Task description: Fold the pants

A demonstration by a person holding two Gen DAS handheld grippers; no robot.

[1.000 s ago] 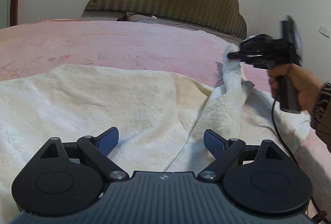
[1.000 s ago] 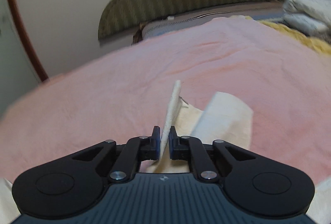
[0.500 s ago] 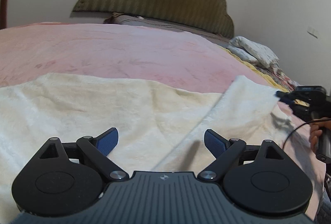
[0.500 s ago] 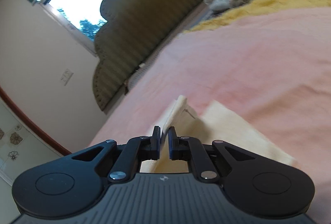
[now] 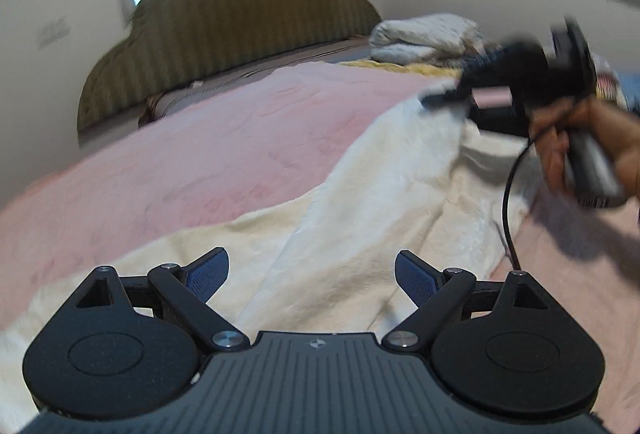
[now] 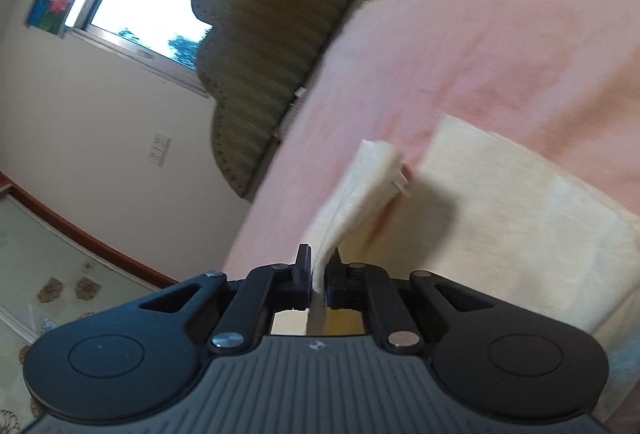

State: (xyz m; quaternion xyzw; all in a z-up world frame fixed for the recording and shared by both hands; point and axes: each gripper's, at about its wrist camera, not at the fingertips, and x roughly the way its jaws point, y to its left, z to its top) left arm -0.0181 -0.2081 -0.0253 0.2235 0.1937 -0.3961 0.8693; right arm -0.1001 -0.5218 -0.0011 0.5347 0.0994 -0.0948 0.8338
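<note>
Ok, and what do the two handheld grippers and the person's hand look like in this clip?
Both are black: ribbed dark-grey body with a small logo, round side discs, silver pivot pins. The left gripper has blue finger pads. The right gripper has a grey handle and a trailing black cable, held by a bare hand.

**Left spread and empty, right pinched and raised**

Your left gripper (image 5: 311, 276) sits low and roughly level, jaws spread wide, blue pads (image 5: 208, 274) well apart with nothing between them. Your right gripper (image 6: 319, 274) is rolled to one side, jaws drawn nearly together on a thin fold of the cream pants (image 6: 352, 193). From the left wrist view, your right hand (image 5: 592, 145) wraps the handle, held up off to the right; the outline is motion-blurred.
</note>
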